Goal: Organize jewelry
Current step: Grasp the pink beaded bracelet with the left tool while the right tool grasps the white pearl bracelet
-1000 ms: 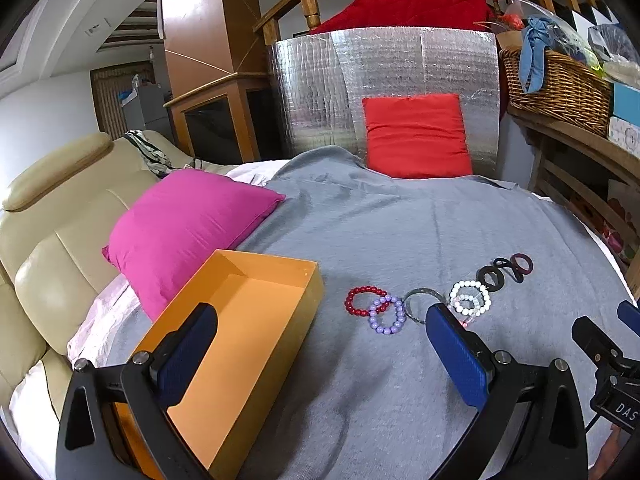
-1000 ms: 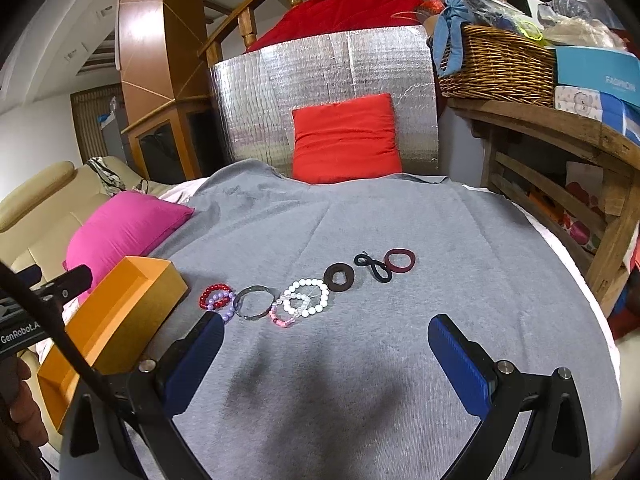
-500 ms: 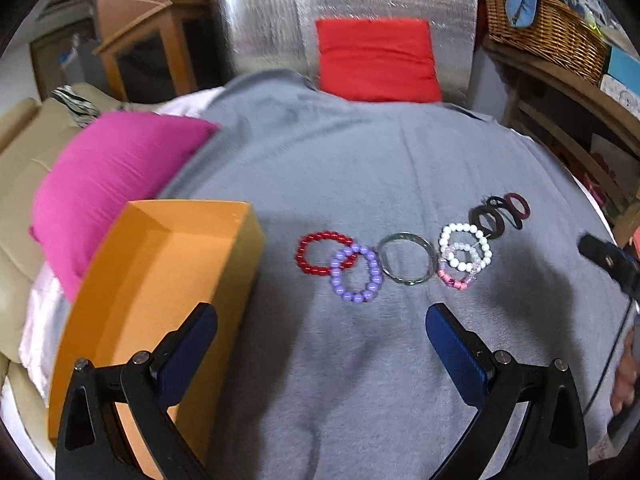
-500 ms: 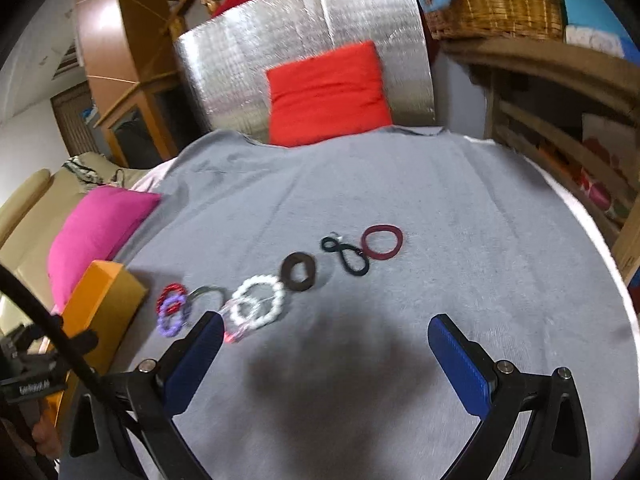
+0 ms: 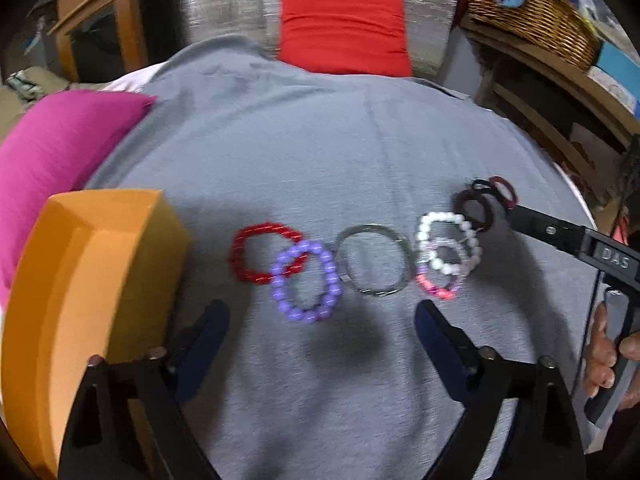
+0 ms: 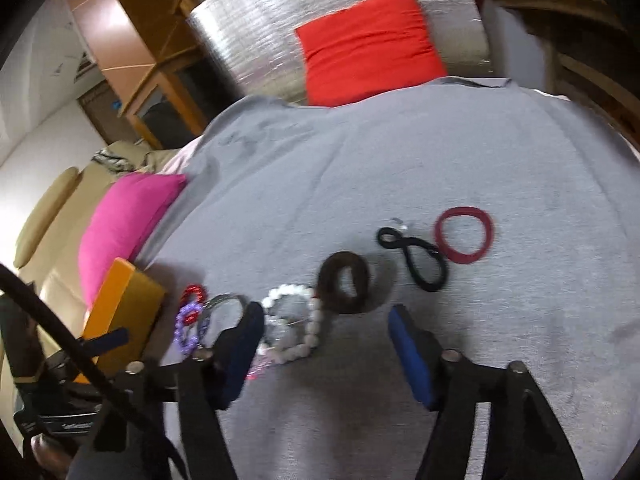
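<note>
A row of jewelry lies on the grey cloth. From left: a red bead bracelet, a purple bead bracelet, a metal bangle, a white bead bracelet over a pink one, a brown ring, a black looped band and a dark red band. An open orange box stands at the left. My left gripper is open, just short of the purple bracelet. My right gripper is open, close to the white bracelet.
A pink cushion lies left of the box. A red cushion leans on a silver foil panel at the back. A wooden shelf with a wicker basket stands at the right. A beige sofa is at far left.
Both grippers have moved forward and down toward the row of jewelry, which now looks larger. Both stay open and empty. The jewelry has not moved.
</note>
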`<state>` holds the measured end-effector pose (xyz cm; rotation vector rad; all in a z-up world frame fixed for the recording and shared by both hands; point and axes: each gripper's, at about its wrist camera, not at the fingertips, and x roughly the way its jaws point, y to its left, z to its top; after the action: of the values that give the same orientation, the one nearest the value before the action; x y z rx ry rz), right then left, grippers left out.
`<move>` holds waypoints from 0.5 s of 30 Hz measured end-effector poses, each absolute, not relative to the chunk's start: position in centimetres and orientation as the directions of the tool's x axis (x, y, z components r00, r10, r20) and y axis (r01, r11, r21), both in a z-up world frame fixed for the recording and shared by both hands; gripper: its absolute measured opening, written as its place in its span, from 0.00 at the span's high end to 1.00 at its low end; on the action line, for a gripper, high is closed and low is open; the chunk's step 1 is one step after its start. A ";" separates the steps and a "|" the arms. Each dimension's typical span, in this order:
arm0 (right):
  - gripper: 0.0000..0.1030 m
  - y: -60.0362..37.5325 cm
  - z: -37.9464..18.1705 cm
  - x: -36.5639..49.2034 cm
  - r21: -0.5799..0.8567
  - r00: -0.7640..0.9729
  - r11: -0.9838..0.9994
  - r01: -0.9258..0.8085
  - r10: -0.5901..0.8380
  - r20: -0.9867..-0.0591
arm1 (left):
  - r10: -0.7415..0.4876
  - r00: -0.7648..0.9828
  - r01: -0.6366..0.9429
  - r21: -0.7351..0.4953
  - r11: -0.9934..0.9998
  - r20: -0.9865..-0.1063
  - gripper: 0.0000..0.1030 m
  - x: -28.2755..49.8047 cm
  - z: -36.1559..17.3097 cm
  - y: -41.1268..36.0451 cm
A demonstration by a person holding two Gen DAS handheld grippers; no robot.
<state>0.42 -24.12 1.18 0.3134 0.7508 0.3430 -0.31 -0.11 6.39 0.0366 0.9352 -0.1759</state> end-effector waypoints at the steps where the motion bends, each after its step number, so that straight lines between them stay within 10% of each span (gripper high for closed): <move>1: 0.37 -24.3 1.1 0.4 0.398 0.683 0.898 -0.185 0.409 -0.605 | -0.138 0.581 0.176 -0.041 0.983 -0.802 0.11 -0.2 6.4 -0.5; 15: 0.82 -20.5 -2.1 2.9 0.458 0.567 0.882 -0.115 0.436 -0.698 | -0.147 0.550 0.216 -0.030 0.976 -0.822 0.29 -0.3 5.4 -0.3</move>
<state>2.90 -20.48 -2.13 0.3852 0.9153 0.3332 -0.33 -0.31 5.35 0.0774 0.9648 -0.2146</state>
